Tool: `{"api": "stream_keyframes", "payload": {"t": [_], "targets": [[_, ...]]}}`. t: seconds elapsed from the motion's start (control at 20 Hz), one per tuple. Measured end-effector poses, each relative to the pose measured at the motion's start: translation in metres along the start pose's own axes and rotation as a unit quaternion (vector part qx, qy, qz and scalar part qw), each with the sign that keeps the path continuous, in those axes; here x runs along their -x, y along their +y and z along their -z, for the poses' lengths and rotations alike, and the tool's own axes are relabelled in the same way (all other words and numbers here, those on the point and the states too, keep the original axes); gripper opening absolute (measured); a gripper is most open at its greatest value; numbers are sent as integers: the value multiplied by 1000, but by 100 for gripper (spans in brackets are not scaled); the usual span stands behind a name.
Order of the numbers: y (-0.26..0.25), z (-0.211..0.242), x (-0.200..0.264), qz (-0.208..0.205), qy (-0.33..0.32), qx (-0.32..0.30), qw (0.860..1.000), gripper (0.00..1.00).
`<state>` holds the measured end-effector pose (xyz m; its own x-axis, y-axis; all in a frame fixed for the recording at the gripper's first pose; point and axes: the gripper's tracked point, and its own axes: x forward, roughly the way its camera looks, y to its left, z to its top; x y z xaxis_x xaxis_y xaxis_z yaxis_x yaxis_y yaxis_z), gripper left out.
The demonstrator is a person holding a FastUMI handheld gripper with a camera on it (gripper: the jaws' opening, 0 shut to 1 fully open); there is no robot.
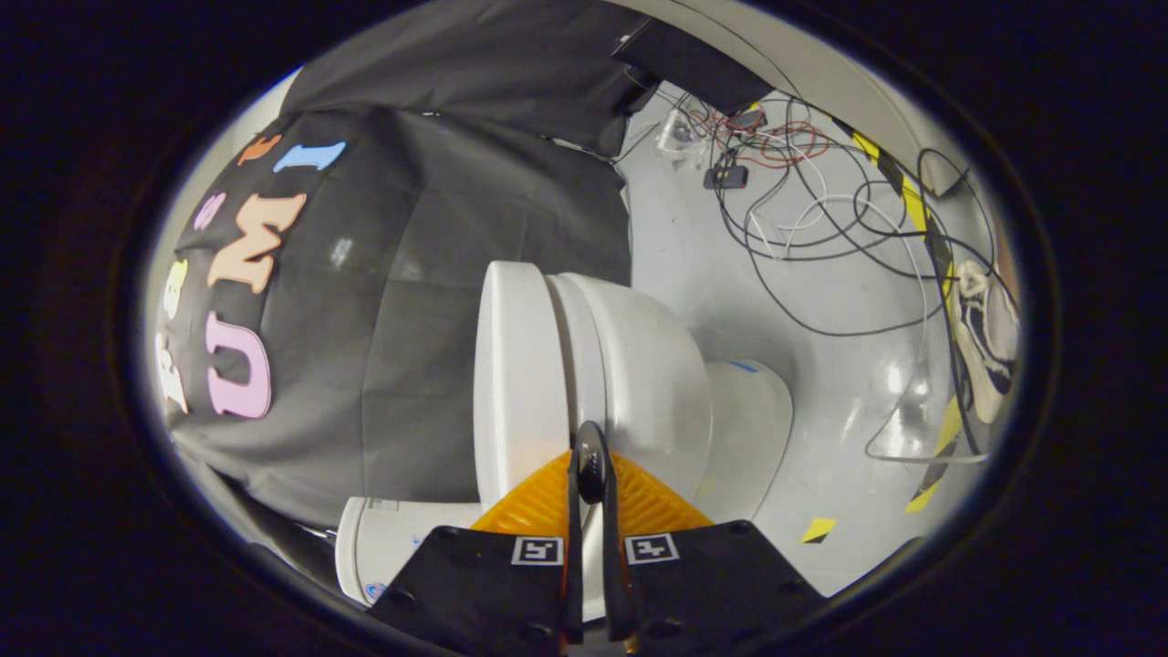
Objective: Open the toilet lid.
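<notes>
We see a glossy pale grey floor [693, 274] strewn with tangled cables [821, 228], yellow-and-black tape [899, 187] along its edge, and black cloth [438, 228] draped as the booth's wall.

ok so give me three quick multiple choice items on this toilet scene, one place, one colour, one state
1. Where do the loose cables lie?
A. on the toilet lid
B. on the floor beyond the toilet
C. between the fingers

2. What colours is the striped tape on the floor?
A. red and white
B. blue and green
C. yellow and black

3. How does the toilet lid stand?
A. down over the seat
B. fully raised
C. taken off

Answers:
1 B: the cables sprawl over the grey floor past the bowl.
2 C: the striped tape has yellow and black bands.
3 A: the toilet lid lies flat against the seat. The hand-held gripper has its fingers nearly together at the lid's edge; whether they pinch it is unclear.
</notes>
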<state>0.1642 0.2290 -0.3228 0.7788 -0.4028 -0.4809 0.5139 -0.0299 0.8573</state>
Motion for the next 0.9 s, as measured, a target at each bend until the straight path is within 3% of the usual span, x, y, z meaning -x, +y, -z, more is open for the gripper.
{"api": "stream_keyframes", "payload": {"t": [0.5, 0.75, 0.9], "targets": [[-1, -1, -5, 6, -2, -36, 999, 17], [2, -5, -8, -31, -26, -82, 996, 10], [11, -1, -3, -37, -30, -59, 997, 7]]}}
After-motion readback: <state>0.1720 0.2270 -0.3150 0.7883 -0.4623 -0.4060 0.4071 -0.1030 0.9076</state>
